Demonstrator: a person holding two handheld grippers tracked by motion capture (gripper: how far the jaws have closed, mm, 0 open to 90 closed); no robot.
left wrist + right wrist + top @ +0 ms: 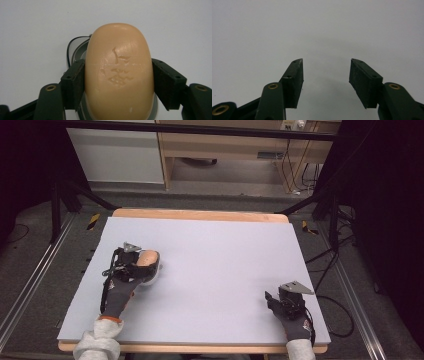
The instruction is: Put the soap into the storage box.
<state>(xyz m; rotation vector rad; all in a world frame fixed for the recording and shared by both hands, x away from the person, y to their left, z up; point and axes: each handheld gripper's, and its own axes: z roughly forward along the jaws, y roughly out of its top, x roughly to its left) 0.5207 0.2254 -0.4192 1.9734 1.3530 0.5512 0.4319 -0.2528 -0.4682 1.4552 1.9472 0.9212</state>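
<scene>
Your table [200,215], a wooden top covered by a pale grey mat [215,270], carries a small grey dish [78,51] near its left side, under the soap bar [148,258].

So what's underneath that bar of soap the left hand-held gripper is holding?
Under the soap, a pale grey dish with a dark rim peeks out along its left side and lower edges. The soap covers the dish's middle, so whether they touch cannot be told. The left hand-held gripper clamps the soap's sides.

Tan soap bar [119,72] with stamped emblem; black hand-held gripper [119,85]; pale lavender-grey table [220,255].
</scene>
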